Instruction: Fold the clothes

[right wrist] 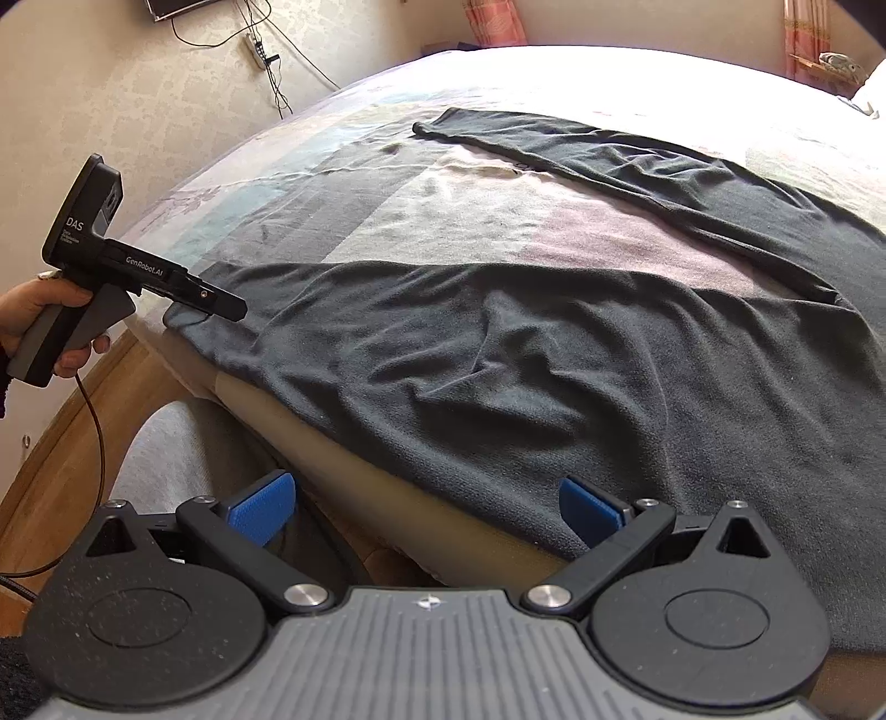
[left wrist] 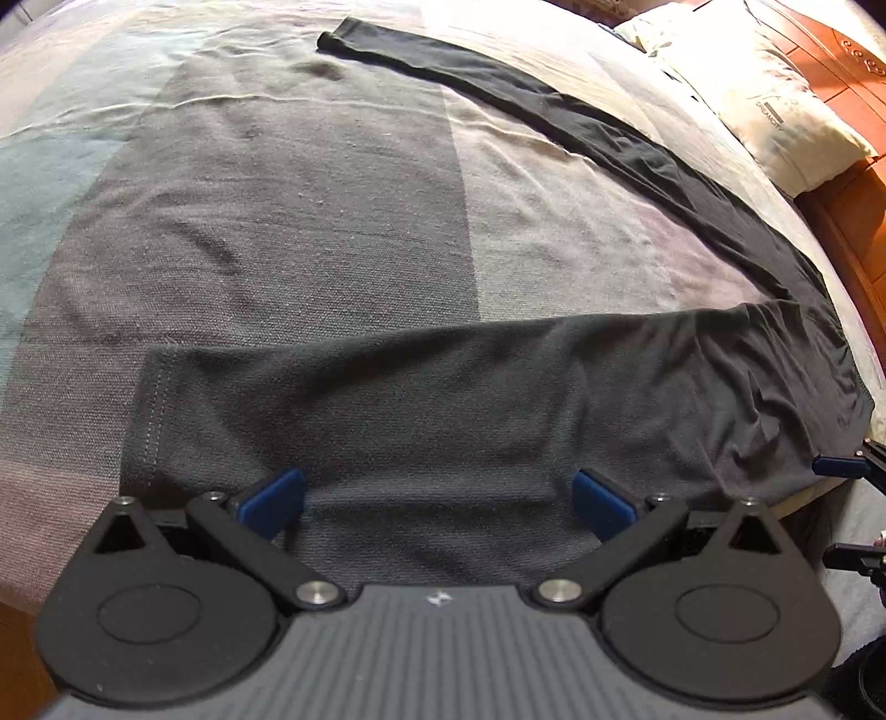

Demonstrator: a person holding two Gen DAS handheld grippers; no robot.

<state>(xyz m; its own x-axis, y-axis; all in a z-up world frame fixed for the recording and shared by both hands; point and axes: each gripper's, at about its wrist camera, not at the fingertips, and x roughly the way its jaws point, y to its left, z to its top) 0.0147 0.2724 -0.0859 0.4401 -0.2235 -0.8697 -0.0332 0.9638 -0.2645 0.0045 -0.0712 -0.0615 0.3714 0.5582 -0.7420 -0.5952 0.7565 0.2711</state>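
Observation:
Dark grey trousers [left wrist: 443, 399] lie flat on the bed, their two legs spread in a V. The near leg runs along the bed's front edge and ends in a stitched hem [left wrist: 152, 399]. The far leg [left wrist: 554, 105] stretches away to a cuff at the top. My left gripper [left wrist: 437, 498] hovers open just over the near leg, with nothing between its blue pads. My right gripper [right wrist: 426, 507] stands open at the bed's edge, where the wider part of the trousers [right wrist: 554, 387] hangs slightly over. The right wrist view shows the left gripper [right wrist: 232, 307] over the hem, held by a hand [right wrist: 33, 310].
The bedsheet [left wrist: 277, 194] has wide grey, pale and pinkish stripes. A pillow [left wrist: 775, 94] lies at the far right by a wooden headboard [left wrist: 853, 99]. A wall with cables and a power strip [right wrist: 257, 44] stands behind the bed. Wooden floor [right wrist: 83, 421] shows below the edge.

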